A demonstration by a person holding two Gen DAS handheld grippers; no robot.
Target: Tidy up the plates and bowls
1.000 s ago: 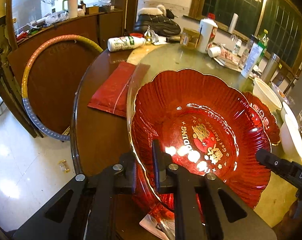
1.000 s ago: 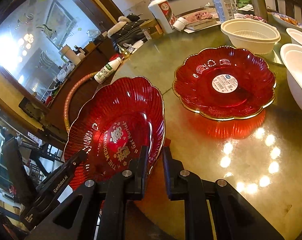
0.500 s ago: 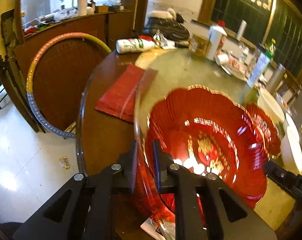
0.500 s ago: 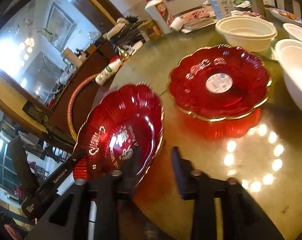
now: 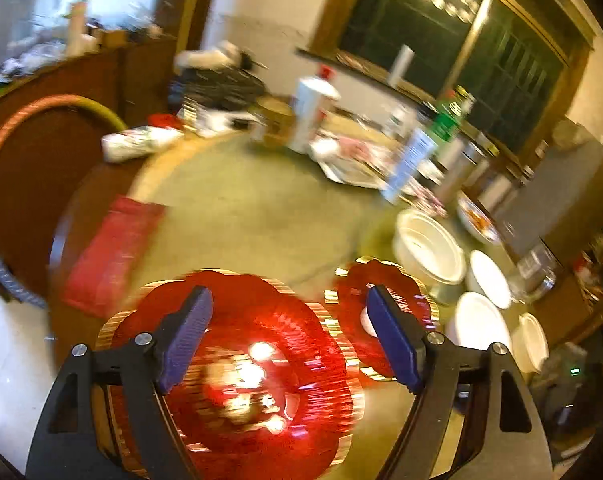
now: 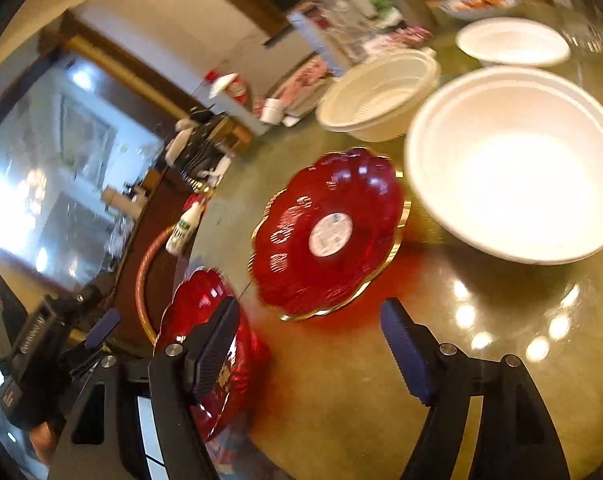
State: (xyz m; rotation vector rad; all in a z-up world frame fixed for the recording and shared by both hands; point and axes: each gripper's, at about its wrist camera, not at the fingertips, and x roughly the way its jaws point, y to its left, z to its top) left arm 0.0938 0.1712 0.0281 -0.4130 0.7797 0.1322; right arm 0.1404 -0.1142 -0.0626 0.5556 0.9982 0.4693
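Observation:
The large red scalloped plate (image 5: pixel 257 372) with a gold rim lies on the glass tabletop (image 5: pixel 237 208), blurred. My left gripper (image 5: pixel 287 304) hovers above it, jaws opening wide, its pads touching nothing. A smaller red plate (image 5: pixel 351 300) with a white sticker lies just right of it. In the right wrist view that smaller plate (image 6: pixel 329 232) lies ahead of my right gripper (image 6: pixel 309 312), whose jaws are opening with nothing between them. The large plate (image 6: pixel 199 312) sits behind its left finger. White bowls (image 6: pixel 513 164) stand to the right.
More white bowls (image 5: pixel 427 248) line the table's right side, with bottles and a carton (image 5: pixel 409 164) behind them. A red packet (image 5: pixel 113 248) lies at the left table edge, and a hoop (image 5: pixel 61 100) leans beyond it. My left gripper's body (image 6: pixel 33 340) shows at the lower left.
Both grippers were shut on the large red plate's rim; now both have let go and opened. The left one rose and drew back, and the right one swung toward the white bowls.

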